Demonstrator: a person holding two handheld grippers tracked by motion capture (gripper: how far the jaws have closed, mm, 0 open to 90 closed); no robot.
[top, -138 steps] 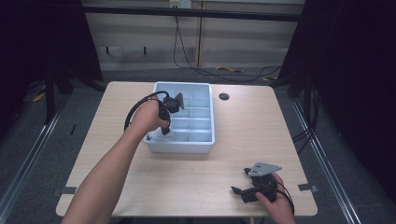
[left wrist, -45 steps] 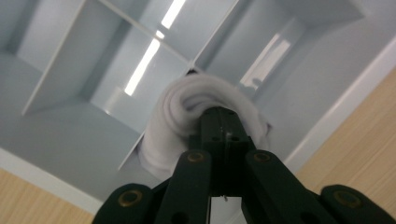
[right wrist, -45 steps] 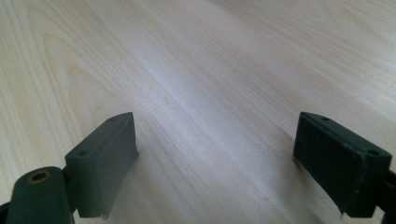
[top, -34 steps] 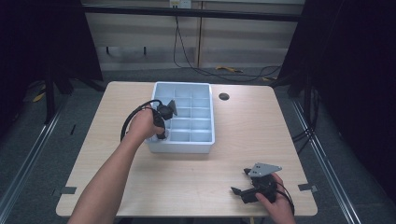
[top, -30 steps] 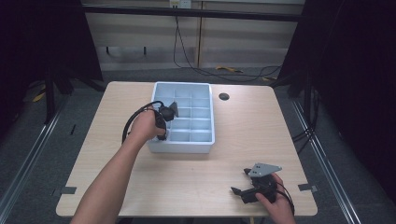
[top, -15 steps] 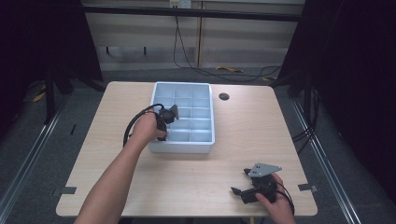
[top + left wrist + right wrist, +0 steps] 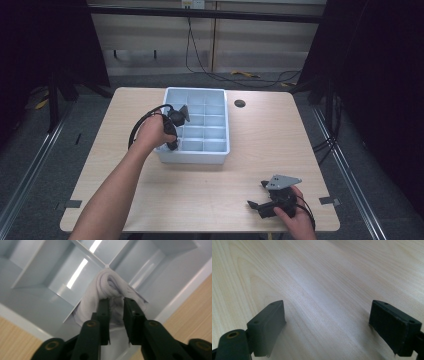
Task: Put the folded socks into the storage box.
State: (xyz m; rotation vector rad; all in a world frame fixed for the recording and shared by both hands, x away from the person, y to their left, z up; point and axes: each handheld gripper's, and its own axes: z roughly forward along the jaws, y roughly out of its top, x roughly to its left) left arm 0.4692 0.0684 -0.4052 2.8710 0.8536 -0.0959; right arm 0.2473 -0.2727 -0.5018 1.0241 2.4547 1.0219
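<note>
A light blue tray (image 7: 220,150) with many compartments stands mid-table. My left gripper (image 7: 173,144) points down into its near-left corner compartment. In the left gripper view a rolled white cloth (image 7: 110,285) lies in that compartment (image 7: 62,272). The left gripper (image 7: 116,300) has just been opening its jaws; they stand a narrow gap apart with the cloth's edge between them, loose rather than squeezed. My right gripper (image 7: 256,201) rests near the table's front right edge. Its jaws stand wide apart over bare wood (image 7: 327,315), with nothing between them.
A small black round grommet (image 7: 240,103) sits in the tabletop behind the tray's right corner. The tray's other compartments look bare. Cables run along the floor behind the table, and dark frames stand on both sides.
Since the earliest frame my left hand has come back along the tray's left side to its near-left corner. In the last half second it has lifted slightly. The right hand has not moved.
</note>
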